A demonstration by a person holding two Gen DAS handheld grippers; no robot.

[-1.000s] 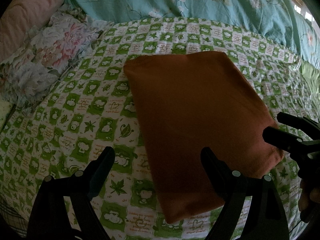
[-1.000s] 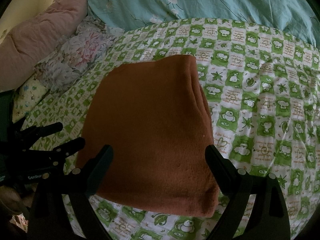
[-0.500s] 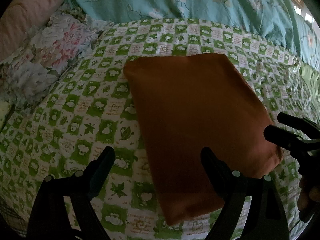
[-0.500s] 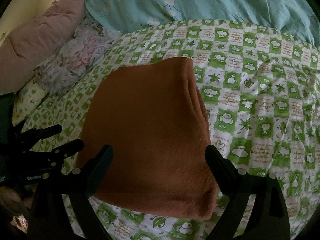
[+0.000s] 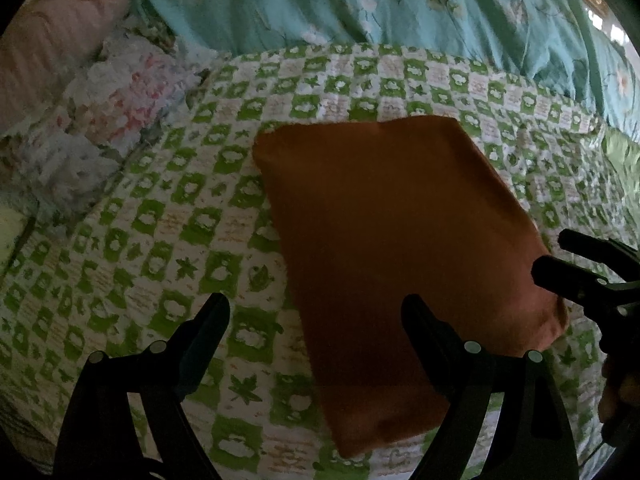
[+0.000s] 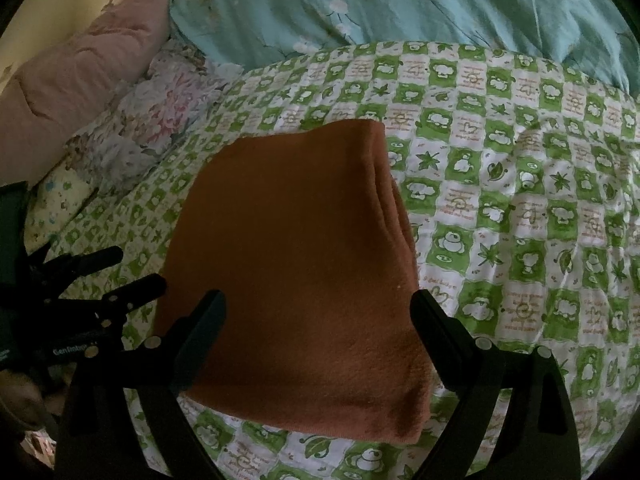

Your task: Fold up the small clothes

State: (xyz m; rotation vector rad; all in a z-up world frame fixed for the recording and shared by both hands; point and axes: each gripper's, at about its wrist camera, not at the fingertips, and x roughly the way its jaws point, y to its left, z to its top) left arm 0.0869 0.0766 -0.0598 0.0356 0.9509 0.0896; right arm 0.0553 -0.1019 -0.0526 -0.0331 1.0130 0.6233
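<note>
A rust-orange garment [image 5: 396, 252] [image 6: 296, 268] lies folded into a flat rectangle on a green-and-white checked bedspread [image 5: 168, 224] [image 6: 520, 216]. Its stacked layered edges show along the right side in the right wrist view. My left gripper [image 5: 316, 312] hovers open above the garment's near left edge, holding nothing. My right gripper [image 6: 318, 304] is open over the garment's near end, empty too. Each gripper appears at the edge of the other's view: the right gripper [image 5: 560, 256] by the garment's right corner, the left gripper [image 6: 116, 268] by its left edge.
A teal floral quilt [image 5: 400, 4] [image 6: 420, 4] is bunched along the far side of the bed. A pink quilt [image 6: 68, 72] and a pale floral cloth [image 5: 104, 112] [image 6: 148, 128] lie at the far left. A hand [image 6: 20, 400] shows at the lower left.
Both views have drifted slightly, so the garment sits a little lower and farther off in frame. The garment itself has not moved, and both grippers stay open.
</note>
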